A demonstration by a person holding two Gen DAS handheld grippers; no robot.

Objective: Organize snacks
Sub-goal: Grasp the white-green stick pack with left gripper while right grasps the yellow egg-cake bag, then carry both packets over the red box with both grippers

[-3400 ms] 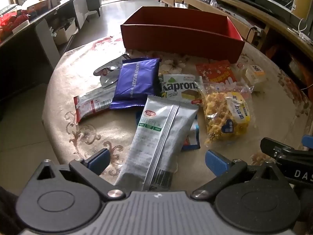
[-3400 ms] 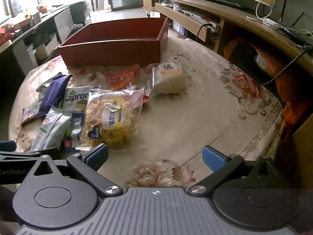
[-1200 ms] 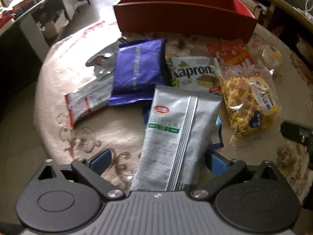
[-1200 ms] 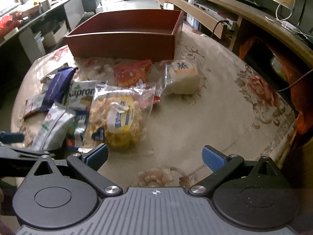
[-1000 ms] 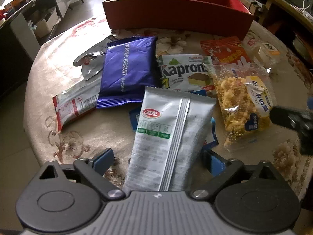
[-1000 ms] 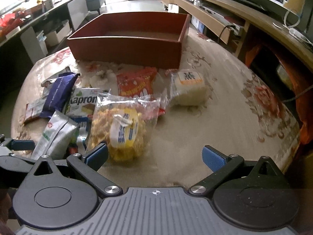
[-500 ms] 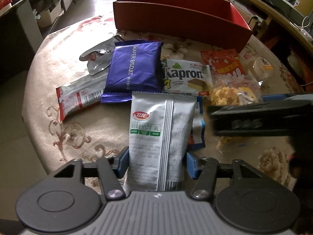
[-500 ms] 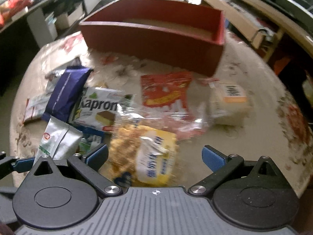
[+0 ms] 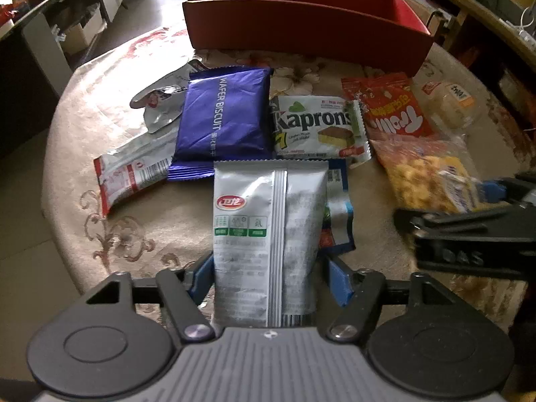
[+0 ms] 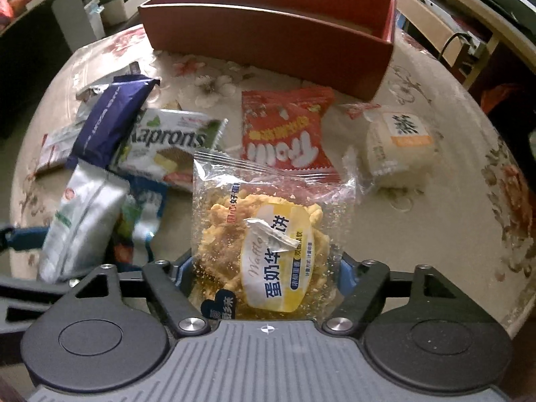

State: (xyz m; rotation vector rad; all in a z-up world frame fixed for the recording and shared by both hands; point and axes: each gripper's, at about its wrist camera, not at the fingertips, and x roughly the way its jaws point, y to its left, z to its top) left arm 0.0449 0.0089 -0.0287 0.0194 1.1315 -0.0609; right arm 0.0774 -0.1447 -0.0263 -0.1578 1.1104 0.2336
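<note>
Red box (image 9: pixel 301 20): 1; left gripper (image 9: pixel 268 274) opening around silver packet (image 9: pixel 268 234); right gripper (image 10: pixel 264 278) closing on waffle bag (image 10: pixel 268 234).

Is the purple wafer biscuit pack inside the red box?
No, the purple wafer biscuit pack lies on the table in front of the red box.

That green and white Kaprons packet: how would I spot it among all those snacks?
Start at the long red box at the table's far edge. Just in front of it the Kaprons packet lies flat between the purple wafer biscuit pack and the orange-red Trolli bag. Only it shows a layered cake slice.
</note>
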